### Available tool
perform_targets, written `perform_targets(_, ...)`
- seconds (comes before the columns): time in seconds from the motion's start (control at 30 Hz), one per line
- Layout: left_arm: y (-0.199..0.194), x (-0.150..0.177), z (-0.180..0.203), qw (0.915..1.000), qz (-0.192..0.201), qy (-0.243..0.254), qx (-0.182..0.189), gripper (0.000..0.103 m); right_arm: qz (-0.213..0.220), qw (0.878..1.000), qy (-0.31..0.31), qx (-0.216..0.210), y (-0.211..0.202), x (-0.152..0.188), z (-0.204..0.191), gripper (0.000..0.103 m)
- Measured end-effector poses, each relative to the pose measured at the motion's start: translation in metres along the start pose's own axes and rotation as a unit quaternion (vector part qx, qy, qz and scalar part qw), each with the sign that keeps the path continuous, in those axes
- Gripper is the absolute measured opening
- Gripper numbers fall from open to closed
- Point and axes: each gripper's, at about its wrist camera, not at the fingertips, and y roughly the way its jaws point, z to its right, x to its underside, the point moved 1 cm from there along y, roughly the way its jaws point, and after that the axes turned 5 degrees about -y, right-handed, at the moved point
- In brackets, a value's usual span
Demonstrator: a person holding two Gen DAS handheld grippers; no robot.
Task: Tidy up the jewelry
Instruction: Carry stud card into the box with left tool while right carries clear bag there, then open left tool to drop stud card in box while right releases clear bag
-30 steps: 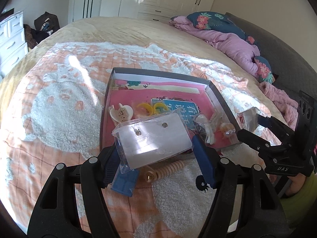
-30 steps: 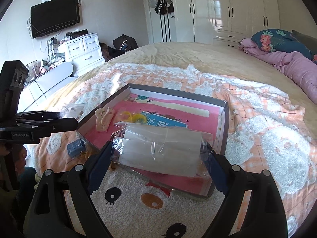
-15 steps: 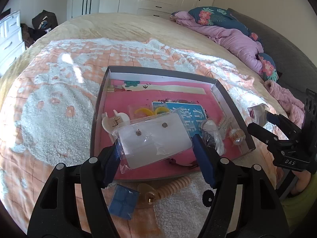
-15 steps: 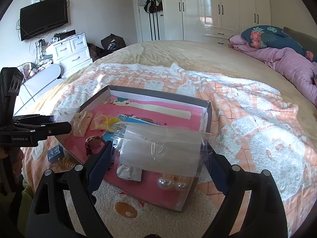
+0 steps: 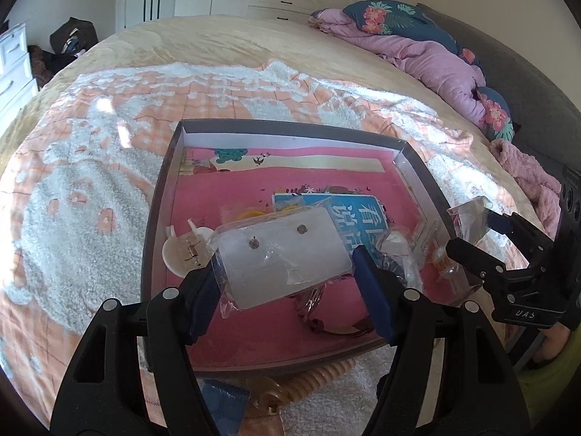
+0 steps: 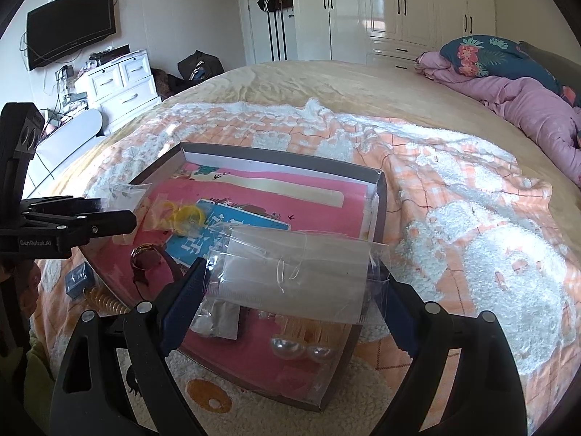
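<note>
In the left wrist view, the left gripper holds a clear earring bag between its blue pads, at the lower centre of the frame. The long axis of the bag runs from lower left to upper right, and two studs sit near its top edge. Under it lies the grey tray with a pink floor. At the left of the bag is a white hair clip, at its right a blue card. Below the tray, a beige spiral comb lies on the blanket.

In the right wrist view, the right gripper grips a wider clear bag, its long axis almost level across the frame. Two pearls lie below it in the tray.
</note>
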Motion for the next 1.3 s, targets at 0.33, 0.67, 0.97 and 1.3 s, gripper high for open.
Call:
perform_targets(0.33, 0.014, -0.003, -0.004, 0.9999, -0.010, -0.006, 0.002, 0.061, -0.021, 1.000, -0.010, -0.014, 0.017, 0.003, -0.011, 0.088)
perform_targets(0.67, 0.017, -0.001, -0.006, 0.9999, -0.014, -0.009, 0.004, 0.061, -0.021, 1.000, -0.011, -0.020, 0.015, 0.006, -0.014, 0.094)
perform_targets(0.97, 0.017, 0.000, -0.002, 0.9998, -0.017, -0.005, 0.002, 0.067, -0.011, 1.000, -0.003, -0.010, -0.004, 0.009, -0.007, 0.097)
perform_targets(1.3, 0.009, 0.001, 0.001, 0.9999, -0.012, -0.008, 0.004, 0.072, 0.002, 1.000, 0.005, -0.001, -0.025, 0.009, -0.001, 0.098)
